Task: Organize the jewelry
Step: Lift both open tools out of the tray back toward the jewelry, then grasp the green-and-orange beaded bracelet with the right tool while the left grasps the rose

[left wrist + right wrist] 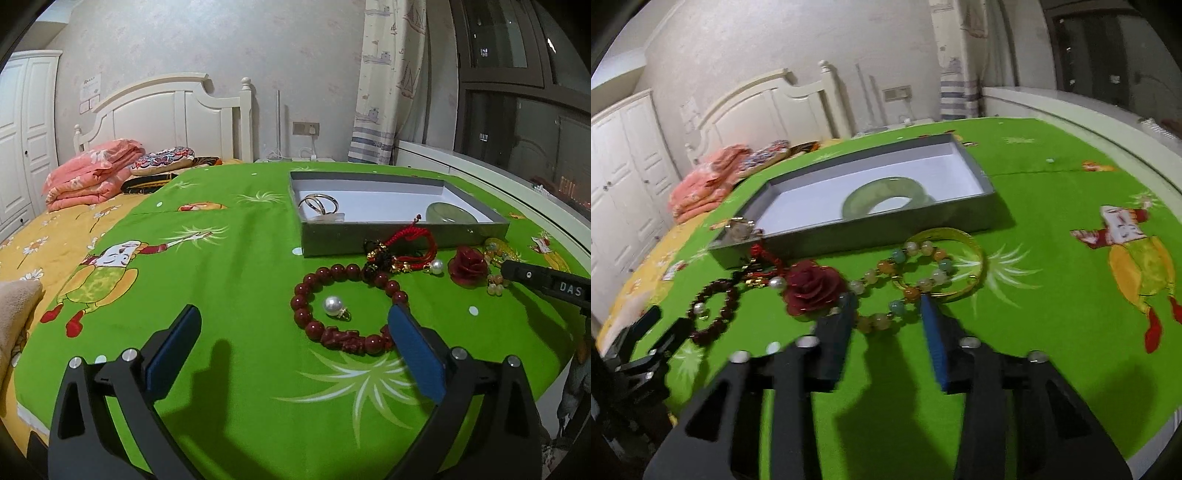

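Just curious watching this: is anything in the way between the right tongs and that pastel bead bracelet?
Nothing visible. The open right tongs already straddle the near part of the bead bracelet. The red rose lies just left, and the yellow bangle overlaps the bracelet's far side.

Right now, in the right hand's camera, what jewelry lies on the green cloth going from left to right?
Dark red bead bracelet → red rose → pastel bead bracelet → gold bangle.
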Available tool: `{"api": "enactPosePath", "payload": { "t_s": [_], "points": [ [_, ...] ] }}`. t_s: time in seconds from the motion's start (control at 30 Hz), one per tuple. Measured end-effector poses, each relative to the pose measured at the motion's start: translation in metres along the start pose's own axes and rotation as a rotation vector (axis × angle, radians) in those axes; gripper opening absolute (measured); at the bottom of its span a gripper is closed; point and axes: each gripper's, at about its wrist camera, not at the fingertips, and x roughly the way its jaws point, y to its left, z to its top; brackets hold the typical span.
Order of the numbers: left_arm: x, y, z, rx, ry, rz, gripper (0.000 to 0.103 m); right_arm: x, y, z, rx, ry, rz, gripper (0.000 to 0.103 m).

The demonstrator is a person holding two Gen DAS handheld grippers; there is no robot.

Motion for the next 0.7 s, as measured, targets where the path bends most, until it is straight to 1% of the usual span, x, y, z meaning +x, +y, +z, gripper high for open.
{"api": "enactPosePath", "payload": {
  "t_s": [0.03, 0.07, 0.2, 0.4, 0.5, 0.67, 0.7],
  "points": [
    [0.000, 0.000, 0.000, 0.000, 0.000, 0.000, 0.098, -0.001, 0.000, -0.001, -0.003, -0.011, -0.009, 0.012],
    [-0.001, 0.001, 0.000, -0.001, -0.002, 0.001, 0.098, -0.001, 0.001, -0.002, -0.014, -0.017, -0.026, 0.011],
    [-0.002, 0.003, 0.001, -0.009, -0.006, 0.002, 0.098, -0.005, 0.008, -0.005, -0.077, -0.043, -0.045, 0.010],
    [-0.006, -0.002, 0.003, 0.006, -0.001, -0.022, 0.098, -0.043, 0.023, -0.004, -0.180, -0.193, -0.047, 0.010],
    [-0.009, -0.007, 0.004, 0.028, -0.003, -0.030, 0.098, -0.054, 0.029, -0.003, -0.213, -0.237, -0.040, 0.010],
    [-0.011, -0.022, 0.013, 0.058, 0.007, -0.098, 0.098, -0.061, 0.026, 0.002, -0.206, -0.259, -0.029, 0.010],
    [-0.011, -0.028, 0.017, 0.068, 0.009, -0.123, 0.098, -0.063, 0.024, 0.003, -0.201, -0.268, -0.032, 0.010]
  ]
}}
